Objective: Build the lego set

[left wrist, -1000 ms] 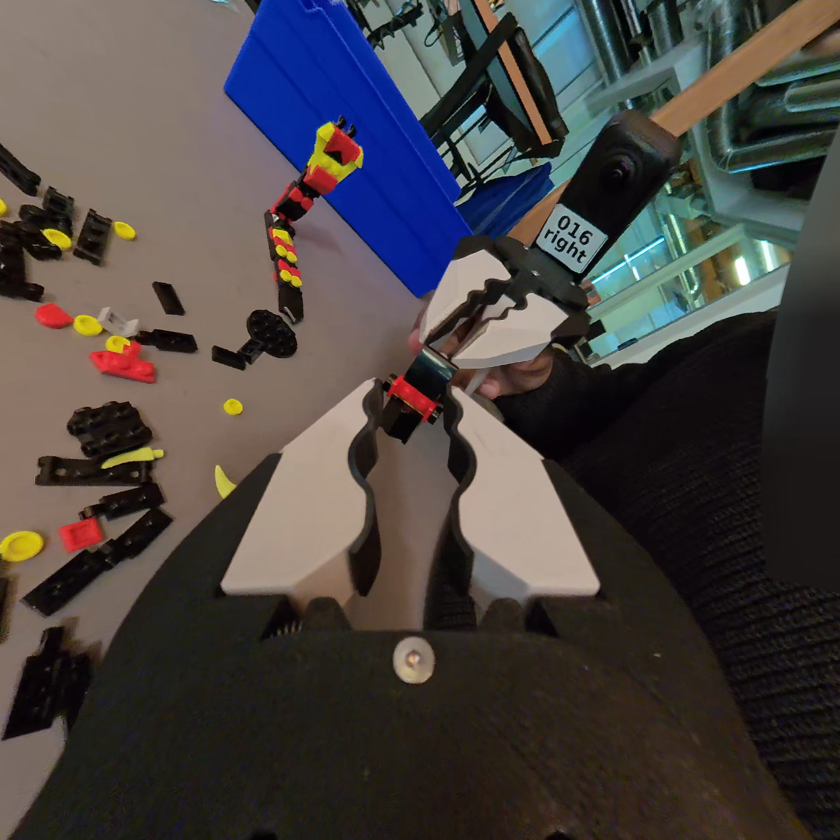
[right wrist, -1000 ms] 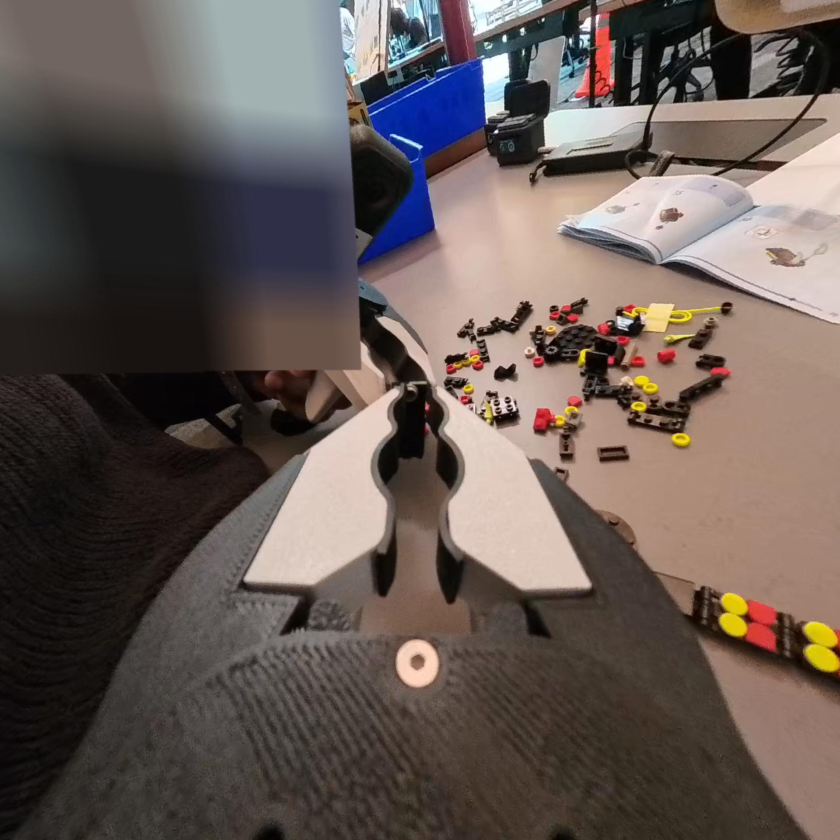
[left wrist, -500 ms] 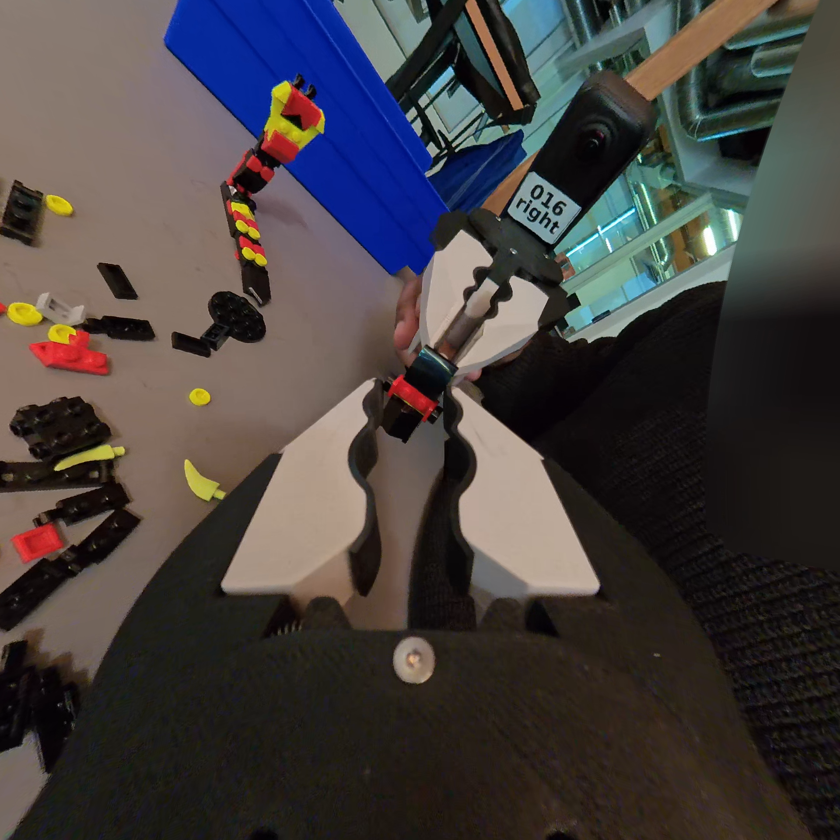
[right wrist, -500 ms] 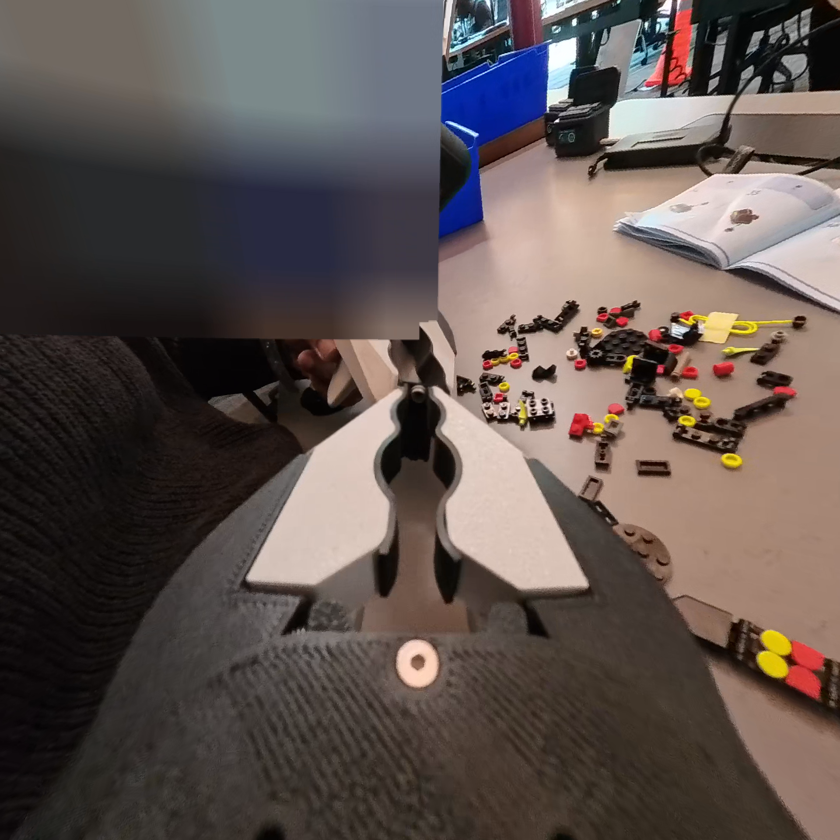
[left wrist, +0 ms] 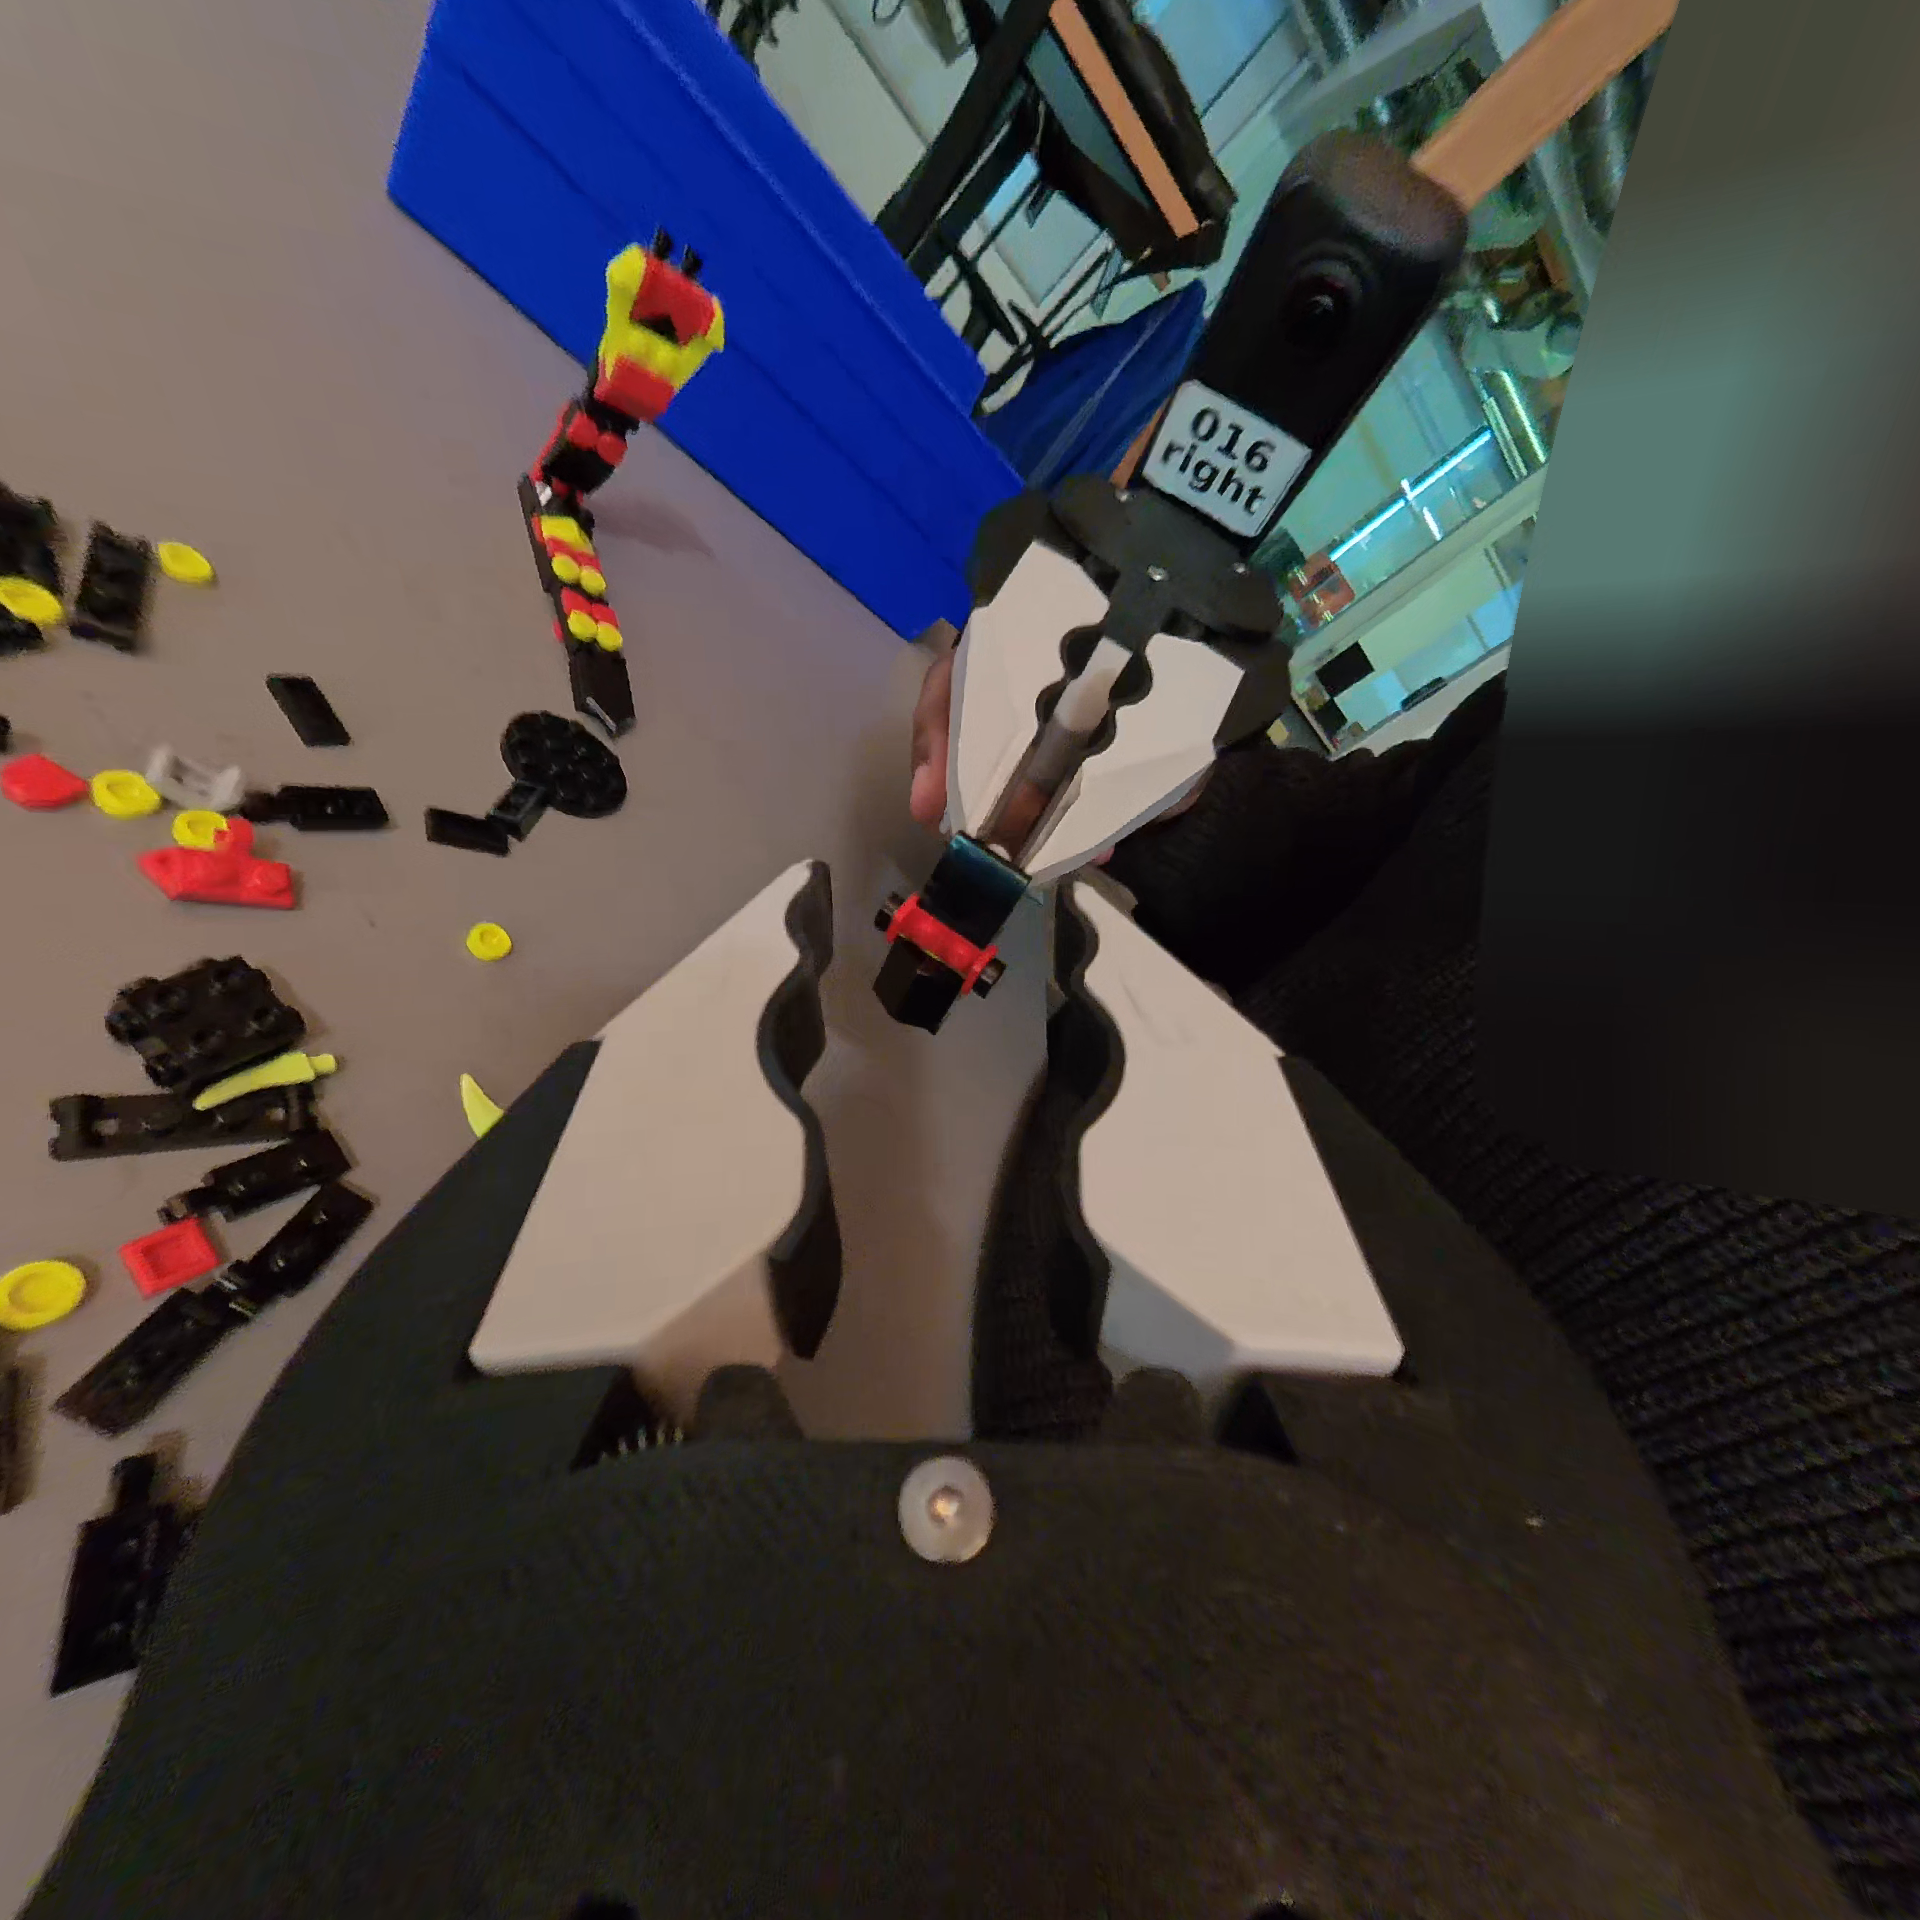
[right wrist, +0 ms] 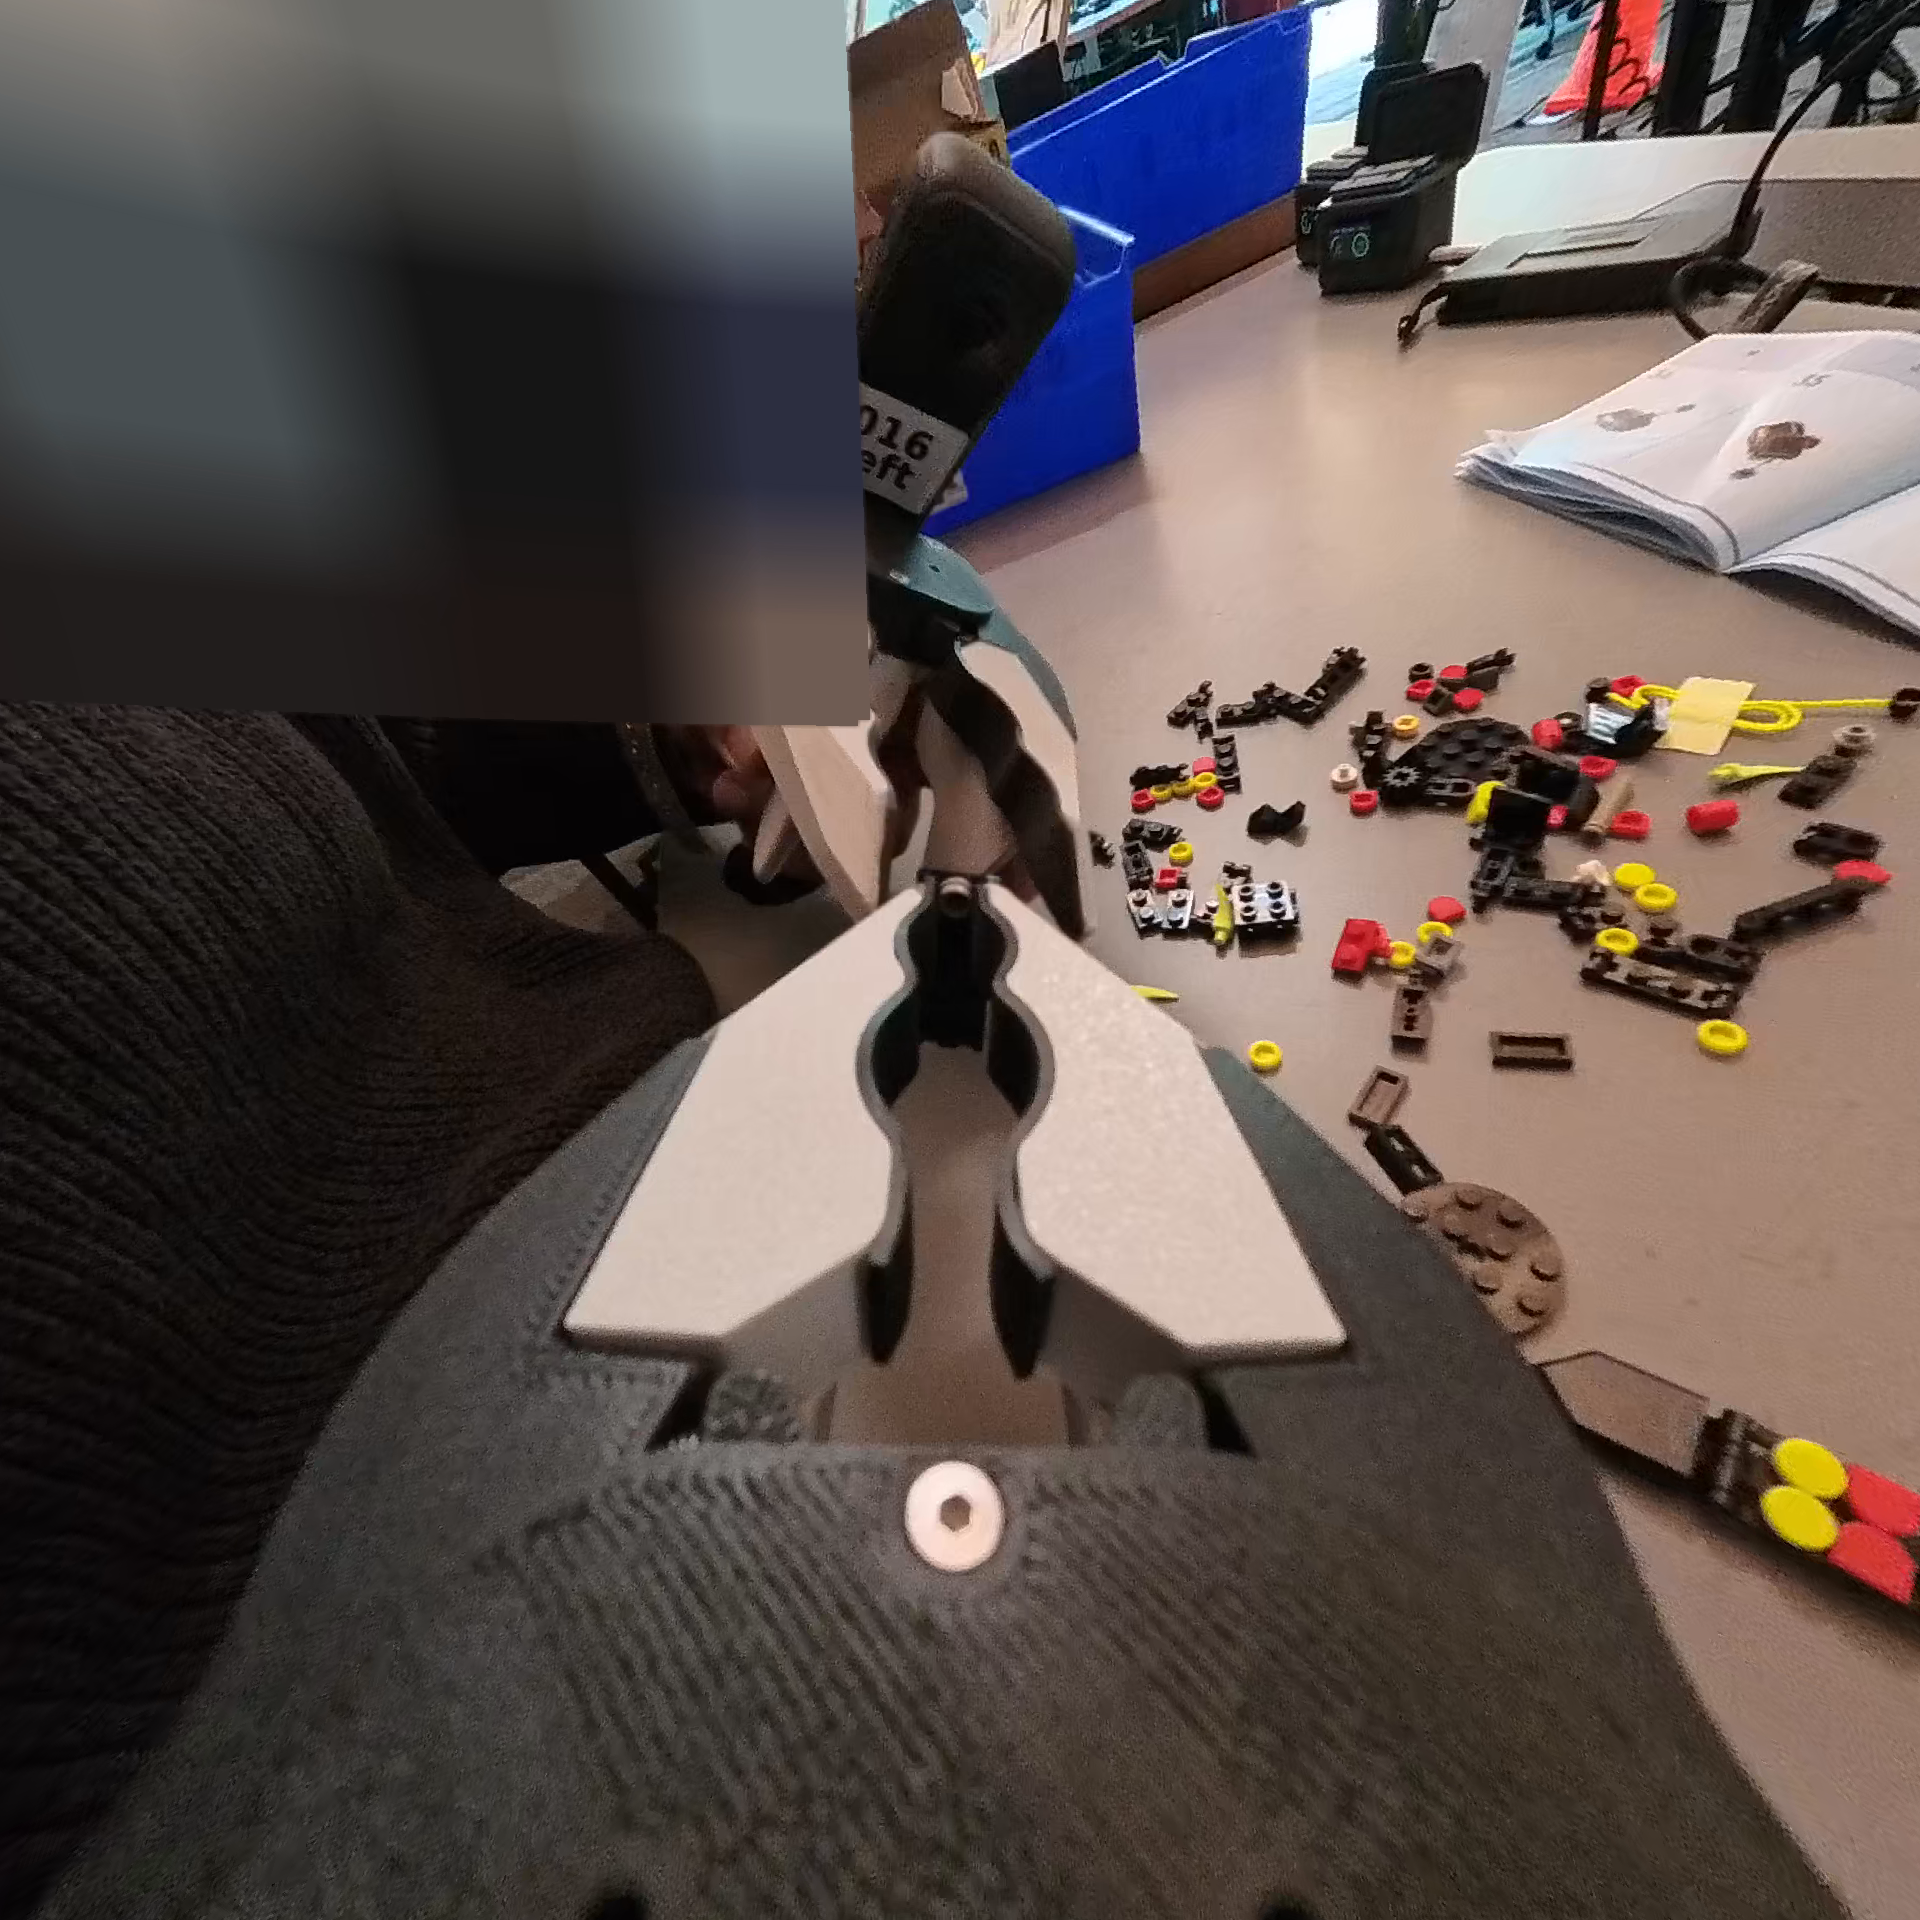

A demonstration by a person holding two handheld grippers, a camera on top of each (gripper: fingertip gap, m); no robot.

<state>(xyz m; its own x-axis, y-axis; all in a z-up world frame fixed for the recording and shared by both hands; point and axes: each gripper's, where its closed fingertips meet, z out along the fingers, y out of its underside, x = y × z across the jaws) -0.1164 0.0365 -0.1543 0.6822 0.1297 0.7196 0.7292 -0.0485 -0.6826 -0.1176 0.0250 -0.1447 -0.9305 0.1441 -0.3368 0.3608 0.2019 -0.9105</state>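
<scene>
A small black piece with a red cross part point(left wrist: 940, 951) hangs from the tips of my right gripper point(left wrist: 1000, 844), which is shut on it. My left gripper point(left wrist: 943, 914) is open, its fingers on either side of the piece without touching it. In the right wrist view my right gripper point(right wrist: 956, 896) is shut on the black piece point(right wrist: 951, 982), and the left gripper point(right wrist: 966, 821) shows just beyond it. A partly built black, red and yellow snake-like model point(left wrist: 584, 566) lies on the table; its tail shows in the right wrist view point(right wrist: 1813, 1496).
Several loose black, red and yellow pieces point(left wrist: 197, 1029) lie on the grey table, also in the right wrist view point(right wrist: 1507, 852). A round black plate point(left wrist: 563, 767) lies near the model. A blue bin point(left wrist: 675, 260) stands behind. An open instruction booklet point(right wrist: 1714, 468) lies far right. The grippers are tip to tip, or close to it.
My left gripper has opened and let go of the black and red piece. My right gripper still holds it by its end.
</scene>
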